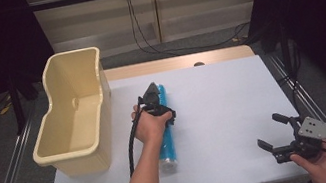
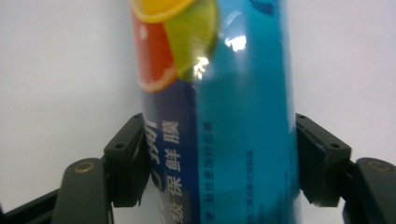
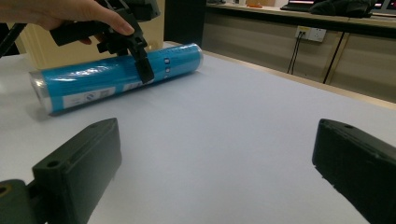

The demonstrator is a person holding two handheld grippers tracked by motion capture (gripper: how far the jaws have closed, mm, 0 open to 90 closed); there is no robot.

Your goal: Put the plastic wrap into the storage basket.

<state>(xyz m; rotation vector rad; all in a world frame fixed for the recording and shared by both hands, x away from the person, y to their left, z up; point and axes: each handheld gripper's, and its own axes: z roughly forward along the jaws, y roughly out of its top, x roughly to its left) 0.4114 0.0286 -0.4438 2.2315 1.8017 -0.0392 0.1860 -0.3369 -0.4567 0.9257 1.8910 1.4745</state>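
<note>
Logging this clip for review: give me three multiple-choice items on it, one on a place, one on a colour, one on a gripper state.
1. Where does the blue roll lie?
A in the tub
B on the white table top
C on the floor

2. What colour is the tub?
A cream
B red
C green

3. How does the right gripper stand?
A shut on the roll
B open, holding nothing
C shut on the tub

Answers: 1 B, it lies flat on the table; 2 A, pale yellow walls; 3 B, jaws spread over bare table.
</note>
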